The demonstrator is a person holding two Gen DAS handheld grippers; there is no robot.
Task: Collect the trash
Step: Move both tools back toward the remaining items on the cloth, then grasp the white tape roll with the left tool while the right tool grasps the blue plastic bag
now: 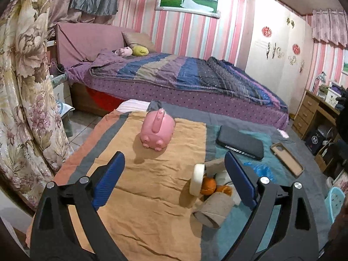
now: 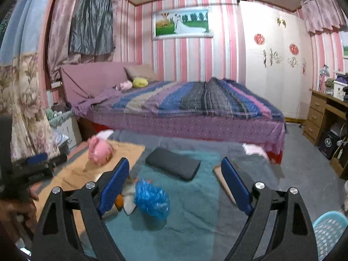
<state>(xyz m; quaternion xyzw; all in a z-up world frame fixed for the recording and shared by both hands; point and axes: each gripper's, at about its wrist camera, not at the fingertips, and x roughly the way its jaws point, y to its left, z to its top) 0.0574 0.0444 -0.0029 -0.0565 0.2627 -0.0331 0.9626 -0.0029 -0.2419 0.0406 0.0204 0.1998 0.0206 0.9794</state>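
Note:
A pile of trash lies on the cloth-covered table: a cardboard tube (image 1: 212, 211), a white tape roll (image 1: 196, 179) standing on edge, orange peel (image 1: 208, 186), a second tube (image 1: 215, 165) and white paper. A crumpled blue plastic bag (image 2: 152, 199) lies beside it and also shows in the left wrist view (image 1: 258, 169). My left gripper (image 1: 174, 180) is open and empty above the table, its right finger next to the pile. My right gripper (image 2: 175, 183) is open and empty, with the blue bag between its fingers nearer the left one.
A pink piggy bank (image 1: 157, 131), a dark flat case (image 1: 240, 141) and a tan phone case (image 1: 287, 156) lie on the table. A light blue basket (image 2: 330, 232) stands at the lower right. A bed (image 2: 184, 108), a wardrobe and a desk stand behind.

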